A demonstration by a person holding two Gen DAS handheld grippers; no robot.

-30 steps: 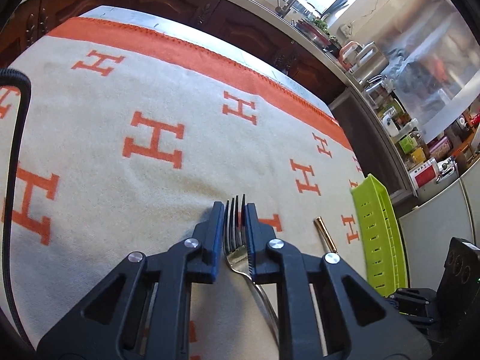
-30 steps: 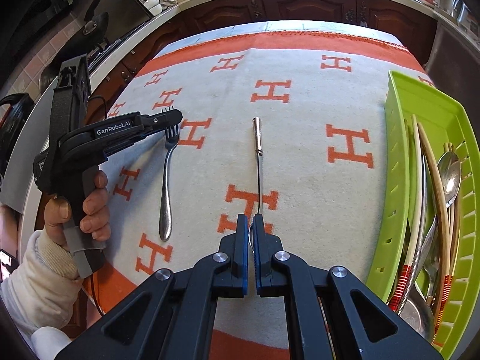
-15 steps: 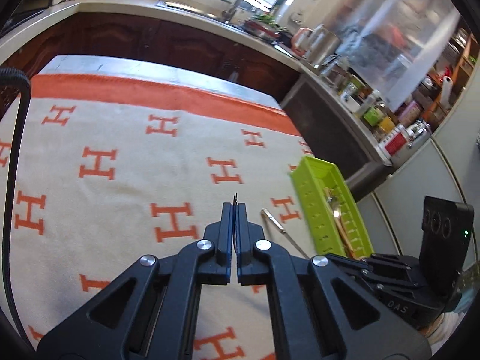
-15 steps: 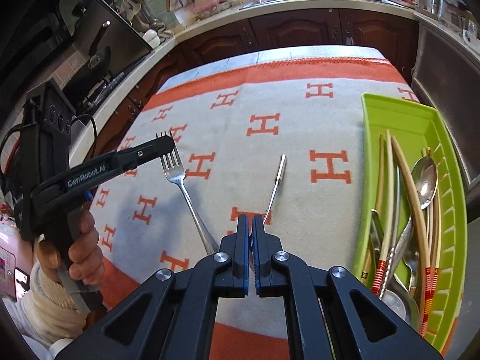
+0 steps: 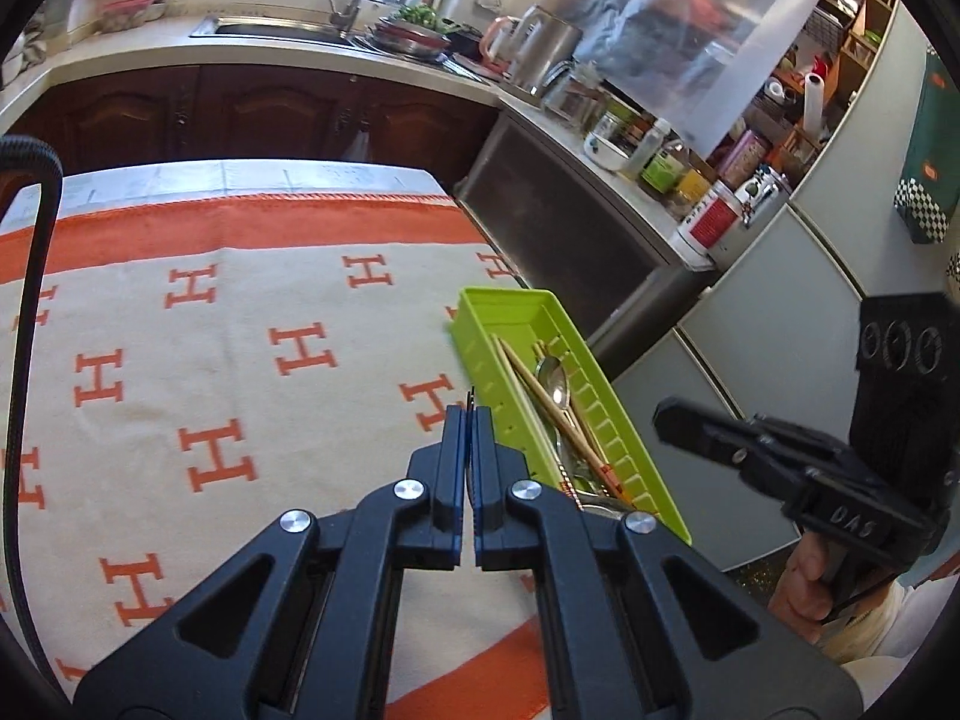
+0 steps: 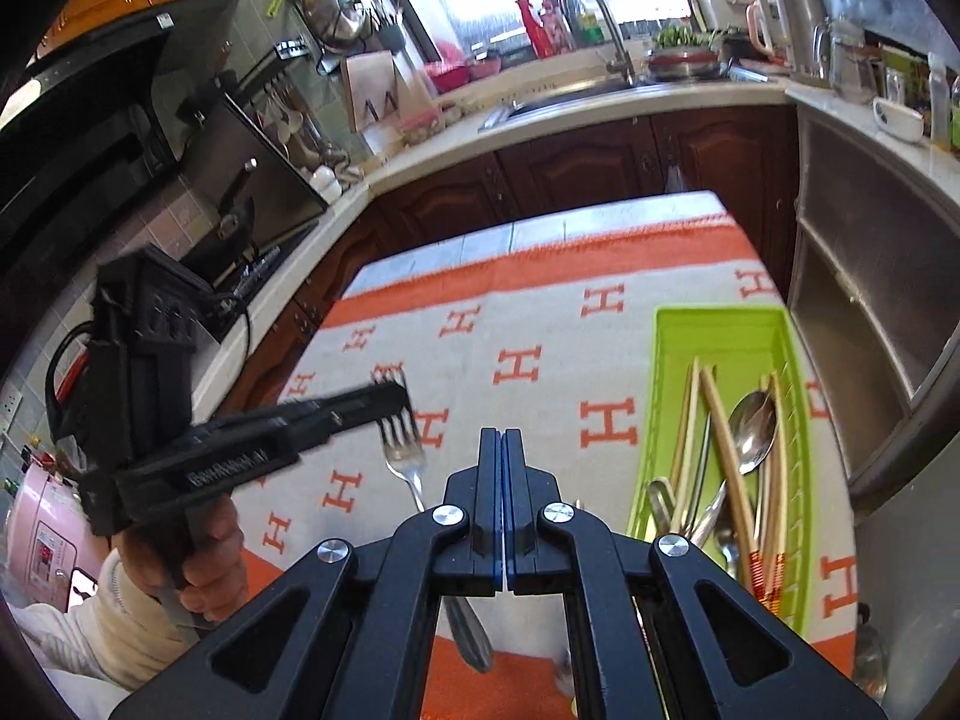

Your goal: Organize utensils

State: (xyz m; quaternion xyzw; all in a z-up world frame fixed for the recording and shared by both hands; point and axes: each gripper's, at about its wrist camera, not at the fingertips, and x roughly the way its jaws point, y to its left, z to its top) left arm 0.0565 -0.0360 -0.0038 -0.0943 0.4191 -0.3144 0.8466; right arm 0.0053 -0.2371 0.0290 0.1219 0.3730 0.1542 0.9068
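My left gripper (image 5: 468, 420) is shut on a silver fork (image 6: 405, 462), pinching it across the tines. In the right wrist view the left gripper (image 6: 396, 396) holds the fork in the air above the cloth, handle slanting down. Only a dark tine tip (image 5: 472, 394) shows in the left wrist view. My right gripper (image 6: 503, 438) is shut and raised; the table knife is gone from the cloth, and a blurred silvery piece of the knife (image 6: 564, 669) shows beneath the jaws. The right gripper (image 5: 663, 414) hovers right of the green tray (image 5: 480, 324). The tray (image 6: 720, 318) holds a spoon (image 6: 753, 426), chopsticks and other cutlery.
A cream cloth with orange H marks (image 5: 240, 360) covers the table. Dark wooden cabinets and a sink counter (image 6: 600, 90) run behind it, and a grey fridge (image 5: 780, 312) stands right of the tray. A black cable (image 5: 24, 330) hangs at the left.
Both grippers rose off the cloth. The left lifted the fork and swung it right towards the tray. The knife that lay on the cloth left it with the right gripper.
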